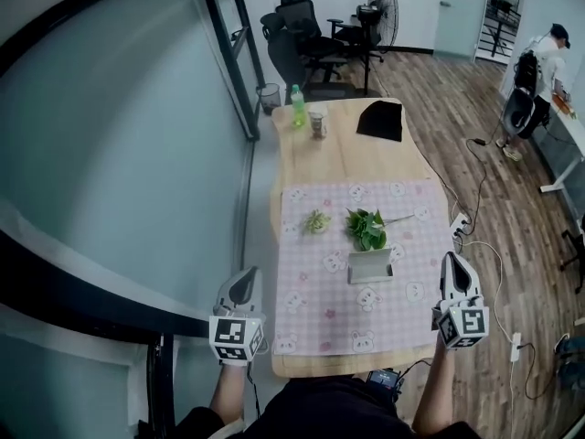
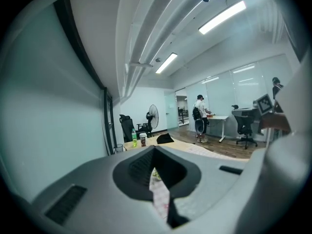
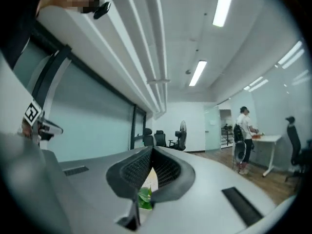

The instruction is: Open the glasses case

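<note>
My left gripper hangs at lower left and my right gripper at lower right, both clear of the white glasses case, which lies open on the pink checked cloth mid-frame.

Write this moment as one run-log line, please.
left tongs: shut, empty | right tongs: shut, empty | glasses case: on cloth, looks open, untouched

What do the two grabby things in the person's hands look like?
Each of the tongs is pale grey and pointed, with dark ribbed pads inside: the left gripper and the right gripper. Below each sits a white cube printed with black square markers. The person wears a black top.
</note>
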### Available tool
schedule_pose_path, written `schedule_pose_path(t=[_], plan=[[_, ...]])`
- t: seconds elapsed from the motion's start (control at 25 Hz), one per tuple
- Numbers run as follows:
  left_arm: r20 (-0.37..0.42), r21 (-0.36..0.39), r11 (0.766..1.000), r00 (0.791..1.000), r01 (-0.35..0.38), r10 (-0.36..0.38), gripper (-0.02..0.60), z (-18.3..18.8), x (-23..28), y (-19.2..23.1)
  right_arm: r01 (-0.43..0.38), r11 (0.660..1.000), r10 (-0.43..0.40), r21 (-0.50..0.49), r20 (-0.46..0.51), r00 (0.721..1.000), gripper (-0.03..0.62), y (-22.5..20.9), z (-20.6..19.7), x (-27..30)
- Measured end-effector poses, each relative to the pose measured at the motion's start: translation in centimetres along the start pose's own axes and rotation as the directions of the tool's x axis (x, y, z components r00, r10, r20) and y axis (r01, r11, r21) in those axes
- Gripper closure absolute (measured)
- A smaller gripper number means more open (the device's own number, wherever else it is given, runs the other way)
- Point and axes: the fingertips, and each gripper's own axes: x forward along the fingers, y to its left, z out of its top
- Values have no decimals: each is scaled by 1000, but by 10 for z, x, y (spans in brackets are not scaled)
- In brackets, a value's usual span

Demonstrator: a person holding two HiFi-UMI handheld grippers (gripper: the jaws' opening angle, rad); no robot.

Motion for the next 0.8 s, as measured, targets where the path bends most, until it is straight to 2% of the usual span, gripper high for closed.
schedule_pose_path(t=[0.08, 0.12, 0.24, 0.48, 0.68, 0.8], plan=[[10, 1, 1000, 1000, 8, -8, 583, 4, 1, -6, 40, 997, -42, 73, 28, 999, 579, -3, 0, -23], [13, 7, 1000, 1000, 13, -13, 583, 5, 2, -9, 48, 996, -49, 77, 18, 999, 579, -2, -2, -30], [18, 32, 999, 1000, 14, -14, 583, 9, 3, -17, 56, 997, -56, 51, -17, 998, 579, 0, -2, -41], [29, 32, 999, 999, 18, -18, 583, 14, 3, -20, 35, 998, -35, 55, -14, 999, 579, 7, 4, -44], [32, 34, 999, 999, 9, -10, 583, 20, 1, -16, 26, 1000, -26, 8, -16, 1000, 579, 13, 11, -42], [37, 39, 999, 999, 1, -3, 583, 21, 0, -15, 19, 1000, -19, 13, -11, 1000, 579, 17, 12, -41]])
